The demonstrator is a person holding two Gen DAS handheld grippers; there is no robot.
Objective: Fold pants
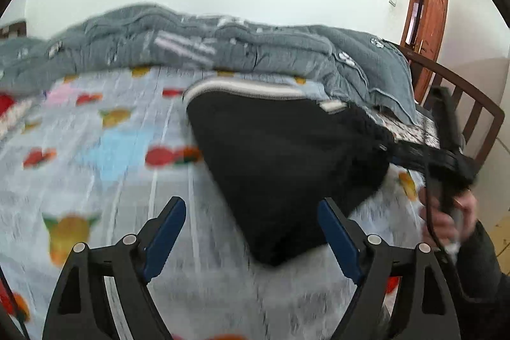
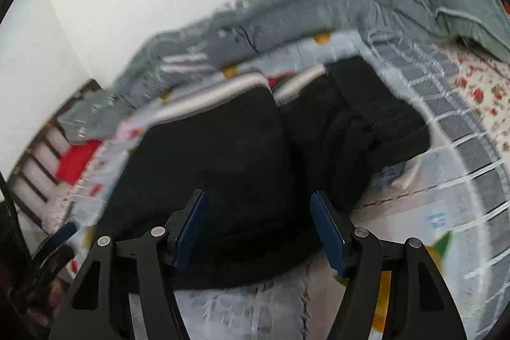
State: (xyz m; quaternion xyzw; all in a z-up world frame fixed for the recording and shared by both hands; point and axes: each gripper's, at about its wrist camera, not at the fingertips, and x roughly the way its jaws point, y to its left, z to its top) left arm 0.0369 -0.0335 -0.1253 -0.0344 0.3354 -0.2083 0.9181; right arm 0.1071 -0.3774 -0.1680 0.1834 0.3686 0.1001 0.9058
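Observation:
Black pants [image 1: 287, 155] with a grey-and-white striped waistband [image 1: 242, 86] lie folded on the patterned bed sheet. My left gripper [image 1: 251, 209] is open and empty, hovering over the sheet just left of the pants' near corner. My right gripper [image 2: 258, 206] is open over the black pants [image 2: 223, 148], with nothing held between its blue pads. The right gripper [image 1: 446, 168] and the hand holding it also show at the right edge of the left wrist view. Both views are motion-blurred.
A bunched grey quilt [image 1: 223, 40] lies along the far side of the bed, against a white wall. The light blue cartoon-print sheet [image 1: 95, 155] covers the mattress. A dark wooden bed rail [image 1: 471, 104] and a brown door [image 1: 430, 18] are at the right.

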